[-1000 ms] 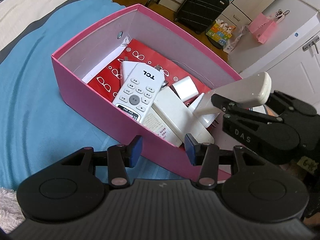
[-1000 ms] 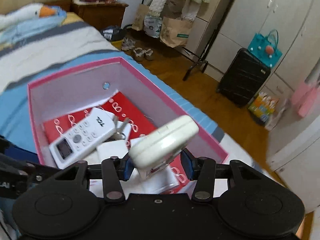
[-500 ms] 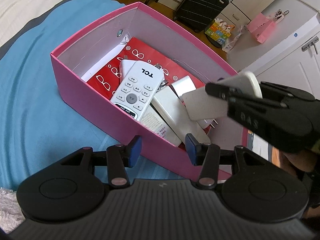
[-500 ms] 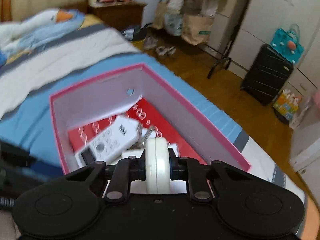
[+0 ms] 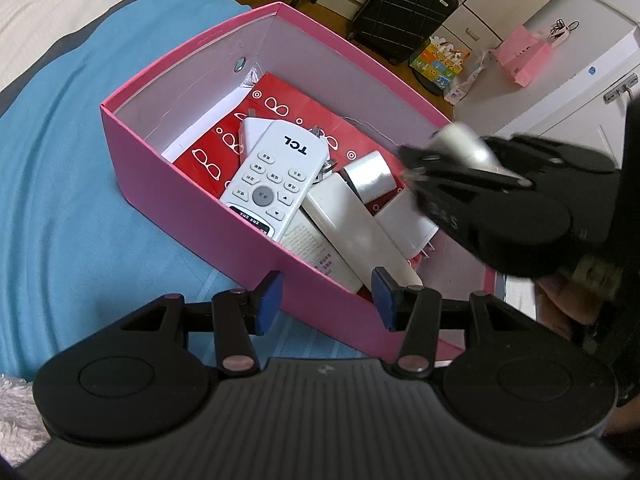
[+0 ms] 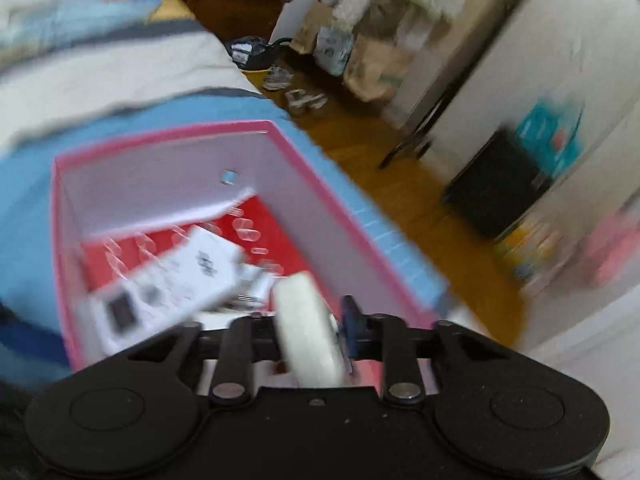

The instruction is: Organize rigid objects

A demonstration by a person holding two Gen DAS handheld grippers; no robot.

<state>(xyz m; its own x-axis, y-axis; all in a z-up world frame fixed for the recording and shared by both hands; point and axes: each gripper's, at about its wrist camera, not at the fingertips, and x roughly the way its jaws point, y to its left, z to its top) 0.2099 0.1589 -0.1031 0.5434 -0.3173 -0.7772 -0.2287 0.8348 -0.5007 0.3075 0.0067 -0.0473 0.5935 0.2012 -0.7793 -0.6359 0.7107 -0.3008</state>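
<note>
Left wrist view shows the pink box (image 5: 192, 196) standing on the blue bed cover (image 5: 72, 208), and it already holds several things: a white TCL remote (image 5: 276, 176), a long white device (image 5: 356, 228) beside it, a small white adapter (image 5: 370, 176) and a white plug (image 5: 412, 220), all lying on a red printed sheet (image 5: 280, 100). So a good part of the sorting seems done.

The right tool (image 6: 308, 332) is closed on a flat white rounded object (image 6: 308, 332), held on its edge between the two fingers. It hangs over the near right corner of the box, above the rim, and it is not yet set down. This view is blurred, so I cannot tell what exactly the object is.

The left tool (image 5: 326, 300) has its fingers apart and holds nothing; it stays low at the near wall of the box, outside it.

What is left, as I judge: to lower the white object into the box and release it. Whether more things wait outside the box, the pictures do not show.
</note>
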